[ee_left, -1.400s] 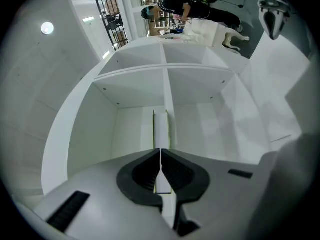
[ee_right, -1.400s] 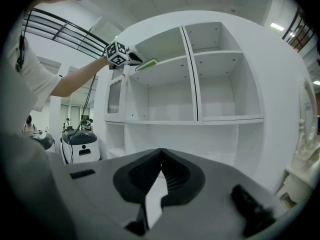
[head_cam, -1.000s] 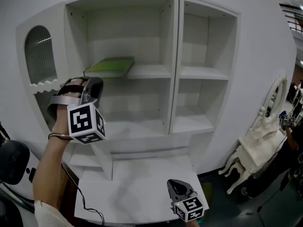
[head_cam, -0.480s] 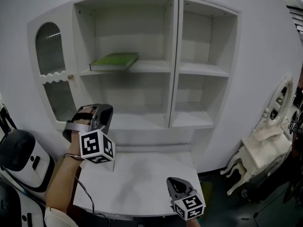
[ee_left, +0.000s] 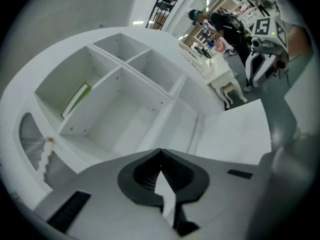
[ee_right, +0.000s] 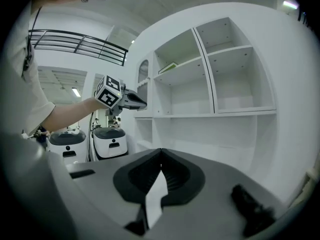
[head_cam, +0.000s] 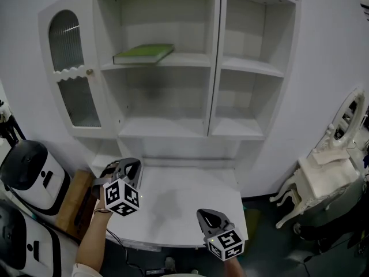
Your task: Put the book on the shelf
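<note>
Head view — book (head_cam: 143,54) on shelf (head_cam: 187,60), left gripper (head_cam: 130,166) well below

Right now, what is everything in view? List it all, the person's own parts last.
book: one, green, flat on the upper left shelf
shelf unit: one, white, against the wall
glass door: one, white, arched, left of the shelves
desk: one, white, below the shelf unit
machines: two, white and black, far left
side table: one, white, ornate, far right
left claw: one, grey, shut and empty, over the desk's left side
right claw: one, grey, shut and empty, at the desk's front edge
forearm: one, bare, bottom left
</note>
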`<action>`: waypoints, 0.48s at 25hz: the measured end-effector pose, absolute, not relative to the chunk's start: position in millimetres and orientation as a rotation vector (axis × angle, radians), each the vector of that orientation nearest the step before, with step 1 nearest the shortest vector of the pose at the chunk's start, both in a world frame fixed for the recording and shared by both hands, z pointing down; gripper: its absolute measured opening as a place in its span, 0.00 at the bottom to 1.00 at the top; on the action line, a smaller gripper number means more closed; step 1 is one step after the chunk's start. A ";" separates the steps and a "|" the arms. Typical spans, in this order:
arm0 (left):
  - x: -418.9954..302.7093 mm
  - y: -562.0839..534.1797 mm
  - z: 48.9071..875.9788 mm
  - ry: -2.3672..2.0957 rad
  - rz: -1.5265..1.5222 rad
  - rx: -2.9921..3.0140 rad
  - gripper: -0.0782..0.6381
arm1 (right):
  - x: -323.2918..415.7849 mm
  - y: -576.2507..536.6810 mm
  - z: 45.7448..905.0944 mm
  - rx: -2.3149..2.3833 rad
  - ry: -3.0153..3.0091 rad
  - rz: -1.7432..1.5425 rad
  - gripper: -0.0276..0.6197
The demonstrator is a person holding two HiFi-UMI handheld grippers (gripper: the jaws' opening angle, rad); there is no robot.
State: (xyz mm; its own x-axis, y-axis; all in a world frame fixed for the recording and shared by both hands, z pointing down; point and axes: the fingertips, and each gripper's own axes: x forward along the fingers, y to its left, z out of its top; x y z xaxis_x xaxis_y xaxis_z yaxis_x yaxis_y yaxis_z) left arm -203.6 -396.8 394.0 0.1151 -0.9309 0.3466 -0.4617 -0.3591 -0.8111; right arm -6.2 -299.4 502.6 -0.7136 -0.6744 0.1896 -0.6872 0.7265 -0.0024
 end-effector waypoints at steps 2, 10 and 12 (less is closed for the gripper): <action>-205.2 -381.9 422.0 1.377 -1.187 -1.958 0.12 | -7.1 -292.1 511.4 1.062 -2.762 0.106 0.06; -171.8 -314.5 498.8 1.470 -0.928 -2.399 0.12 | -13.0 -273.8 527.7 0.985 -2.788 0.091 0.06; -153.0 -298.0 505.1 1.462 -0.830 -2.484 0.12 | -14.2 -271.1 527.4 0.985 -2.784 0.075 0.06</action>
